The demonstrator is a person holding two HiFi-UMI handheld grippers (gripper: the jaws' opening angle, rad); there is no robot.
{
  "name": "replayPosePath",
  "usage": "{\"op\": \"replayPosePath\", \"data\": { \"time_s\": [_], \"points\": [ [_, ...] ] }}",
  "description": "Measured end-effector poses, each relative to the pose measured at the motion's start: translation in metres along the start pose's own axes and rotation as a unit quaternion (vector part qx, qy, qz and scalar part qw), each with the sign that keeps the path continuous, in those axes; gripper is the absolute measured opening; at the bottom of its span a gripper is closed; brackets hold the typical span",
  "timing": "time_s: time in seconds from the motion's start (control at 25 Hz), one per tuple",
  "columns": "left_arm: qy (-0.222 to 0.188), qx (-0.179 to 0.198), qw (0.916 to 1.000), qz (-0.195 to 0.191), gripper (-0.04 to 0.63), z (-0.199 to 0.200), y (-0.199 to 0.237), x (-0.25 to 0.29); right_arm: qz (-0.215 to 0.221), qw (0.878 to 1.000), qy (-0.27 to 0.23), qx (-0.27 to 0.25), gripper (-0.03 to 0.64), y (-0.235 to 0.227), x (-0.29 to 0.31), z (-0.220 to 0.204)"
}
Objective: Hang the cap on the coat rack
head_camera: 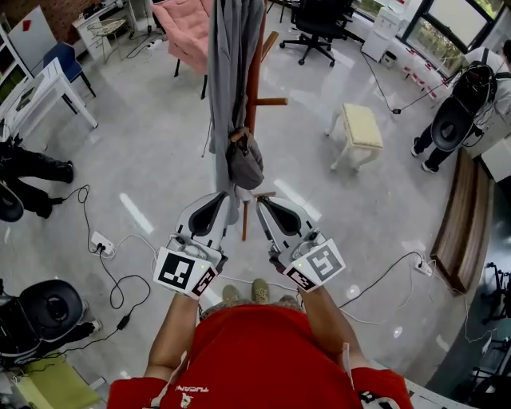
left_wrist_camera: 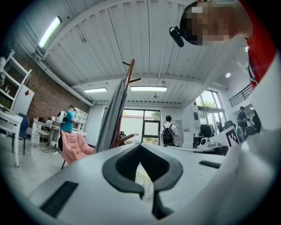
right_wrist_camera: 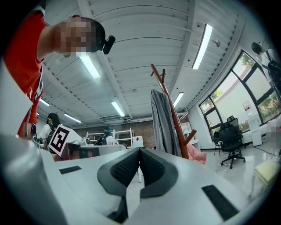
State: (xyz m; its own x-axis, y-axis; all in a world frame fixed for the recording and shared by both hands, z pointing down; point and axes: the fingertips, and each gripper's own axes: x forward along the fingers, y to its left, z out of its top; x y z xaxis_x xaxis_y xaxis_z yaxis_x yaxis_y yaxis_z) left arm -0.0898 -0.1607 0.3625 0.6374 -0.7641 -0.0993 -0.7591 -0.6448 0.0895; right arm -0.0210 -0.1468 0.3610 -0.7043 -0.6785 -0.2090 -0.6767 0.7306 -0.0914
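Red shirt (head_camera: pixel 239 351) at the bottom of the head view, both forearms out. Left gripper (head_camera: pixel 224 196) and right gripper (head_camera: pixel 260 201) sit side by side just short of the coat rack (head_camera: pixel 254 80), tips either side of its pole, a small gap between them.

Cap (head_camera: pixel 246 164) is on the rack: hooked at its top over a short low peg on the near side, grey body hanging down against the pole, long axis roughly vertical. Can't tell which way the brim faces. Grey garment (head_camera: pixel 227 64) hangs just left of it, touching.

Glossy light floor (head_camera: pixel 160 152), open around the rack's base. Cables (head_camera: pixel 112 275) and power strip (head_camera: pixel 101 242) off to the left, cream stool (head_camera: pixel 361 128) to the right, wooden bench (head_camera: pixel 459 224) at the right edge, pink armchair (head_camera: pixel 188 32) and black office chair (head_camera: pixel 319 24) well beyond.

Left gripper view: jaws clenched, tips touching, nothing between them. Rack (left_wrist_camera: pixel 128 83) and garment (left_wrist_camera: pixel 110 118) stand ahead, slightly left; cap not made out.

Right gripper view: jaws pressed together, empty. Rack (right_wrist_camera: pixel 169 101) ahead to the right, clear floor past it to the windows.
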Motion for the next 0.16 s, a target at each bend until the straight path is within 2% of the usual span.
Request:
{"op": "replayPosePath", "data": {
  "time_s": [0.16],
  "points": [
    [-0.001,-0.001,1.0000,0.000,0.009,-0.0032,0.0012,-0.0041,0.001,1.000,0.003,-0.002,0.023,0.0032,0.0000,-0.0052]
  ]
}}
